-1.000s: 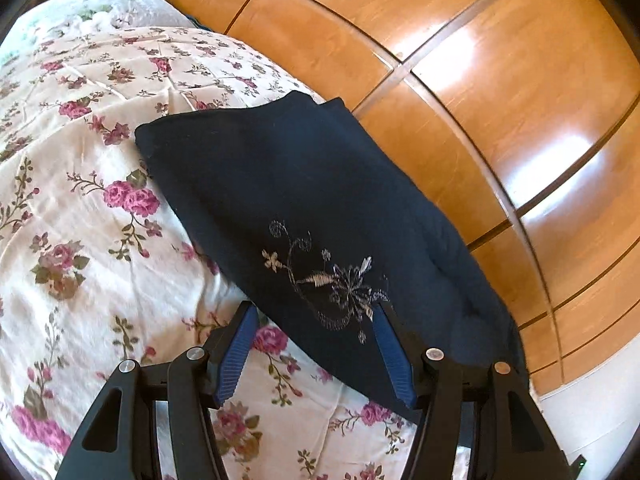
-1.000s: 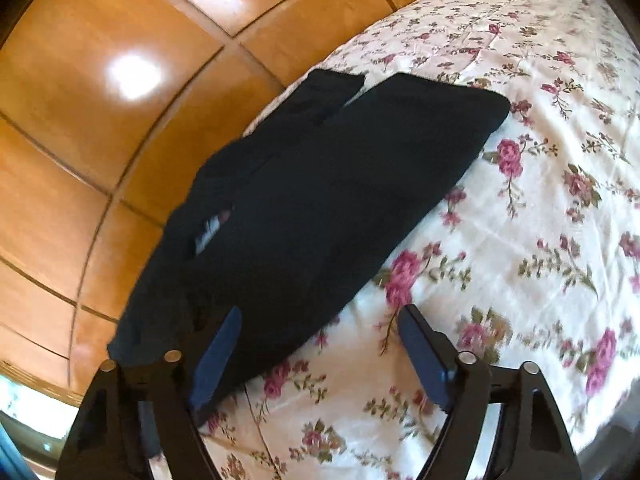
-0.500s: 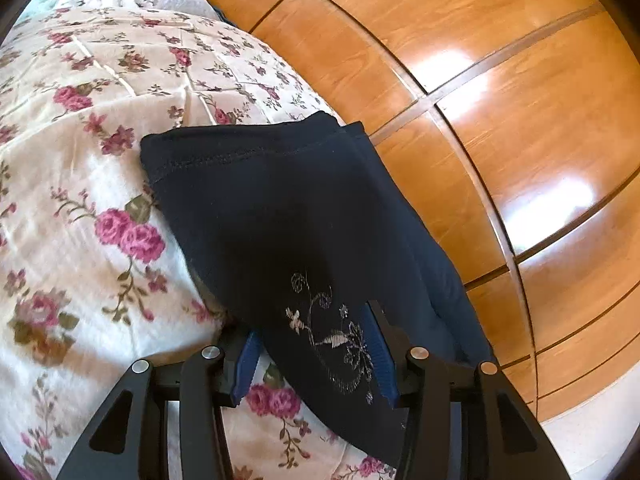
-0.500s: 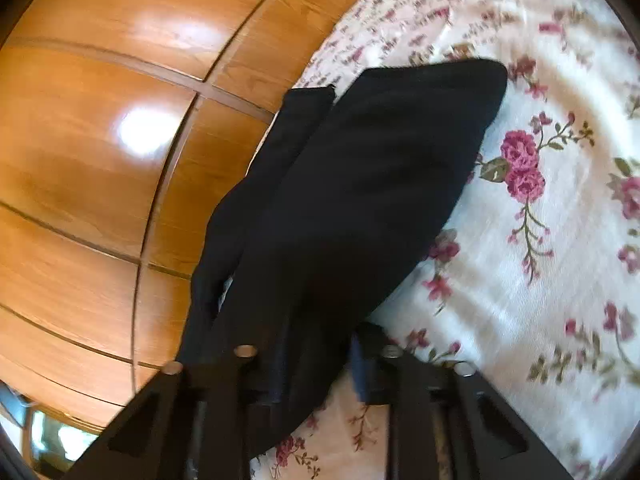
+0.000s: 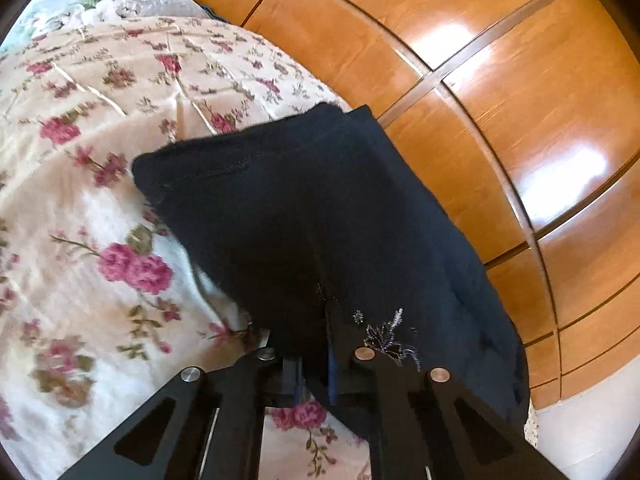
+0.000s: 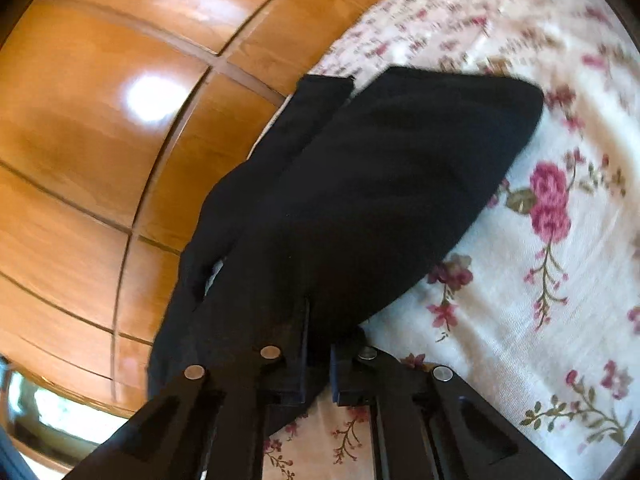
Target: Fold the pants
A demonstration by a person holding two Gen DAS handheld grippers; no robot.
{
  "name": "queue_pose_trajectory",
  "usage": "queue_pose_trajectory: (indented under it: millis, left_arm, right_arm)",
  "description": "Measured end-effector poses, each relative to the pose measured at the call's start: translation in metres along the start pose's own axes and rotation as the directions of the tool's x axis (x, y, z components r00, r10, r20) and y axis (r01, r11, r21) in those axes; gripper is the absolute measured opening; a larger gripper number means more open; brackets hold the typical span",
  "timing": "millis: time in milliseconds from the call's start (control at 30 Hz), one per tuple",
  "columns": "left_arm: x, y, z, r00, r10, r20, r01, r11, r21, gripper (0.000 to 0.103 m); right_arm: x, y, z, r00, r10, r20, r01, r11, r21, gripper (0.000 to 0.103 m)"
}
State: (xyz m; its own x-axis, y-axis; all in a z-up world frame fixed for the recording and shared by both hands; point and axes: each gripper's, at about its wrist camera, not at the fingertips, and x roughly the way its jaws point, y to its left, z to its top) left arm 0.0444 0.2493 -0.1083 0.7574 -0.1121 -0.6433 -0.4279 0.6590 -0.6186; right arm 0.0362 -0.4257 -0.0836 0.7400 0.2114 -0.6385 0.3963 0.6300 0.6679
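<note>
Pants (image 5: 320,216) in my tongs are dark navy, nearly black, with pale floral embroidery (image 5: 386,338). Bedspread (image 5: 92,200) cream with pink roses, green leaves. Wood panels (image 5: 500,92) glossy orange-brown.

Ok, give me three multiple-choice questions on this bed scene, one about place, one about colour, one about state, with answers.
1. Where do the pants lie?
A. On the flowered bedspread, along the edge next to the wooden panelling
B. On a chair
C. In a drawer

2. What colour are the pants?
A. White
B. Red
C. Very dark, near black

3. How does the left gripper stand?
A. Wide open above the pants
B. Closed on the pants' near edge
C. Holding a hanger

Answers: 1 A, the dark cloth rests on the bedspread beside the panelling. 2 C, it looks almost black in both views. 3 B, its fingers pinch the cloth near the embroidery; the right gripper has cloth between its closing jaws too.
</note>
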Motion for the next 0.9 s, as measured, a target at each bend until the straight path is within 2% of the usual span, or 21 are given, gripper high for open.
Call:
queue_pose_trajectory:
  millis: [233,433,667,800,833,900]
  left_arm:
    - [-0.045,-0.019,-0.006,0.998,-0.052,0.047,0.049,0.996,0.081,0.006]
    - [-0.081,-0.004,-0.02,0.997,-0.068,0.029,0.067,0.997,0.041,0.006]
    - [-0.102,0.026,-0.05,0.999,-0.032,-0.023,0.032,0.999,-0.006,0.006]
    - [-0.089,0.032,-0.06,0.997,0.03,-0.066,-0.028,0.999,0.03,0.008]
    - [-0.087,0.031,-0.062,0.996,0.047,-0.075,-0.044,0.998,0.044,0.009]
    - [-0.088,0.026,-0.064,0.994,0.091,-0.062,-0.085,0.992,0.093,0.021]
  right_arm:
    - [-0.03,0.012,-0.003,0.997,-0.013,0.074,0.019,0.997,-0.08,0.007]
    - [-0.06,0.009,-0.01,0.997,-0.023,0.068,0.03,0.995,-0.095,0.007]
    - [-0.084,-0.012,-0.033,0.998,-0.067,0.021,0.069,0.992,-0.108,0.007]
    - [-0.078,-0.032,-0.041,0.994,-0.108,-0.015,0.107,0.992,-0.073,0.008]
    - [-0.076,-0.035,-0.043,0.994,-0.109,-0.019,0.108,0.992,-0.058,0.008]
    - [-0.077,-0.033,-0.042,0.992,-0.127,-0.01,0.126,0.99,-0.066,0.009]
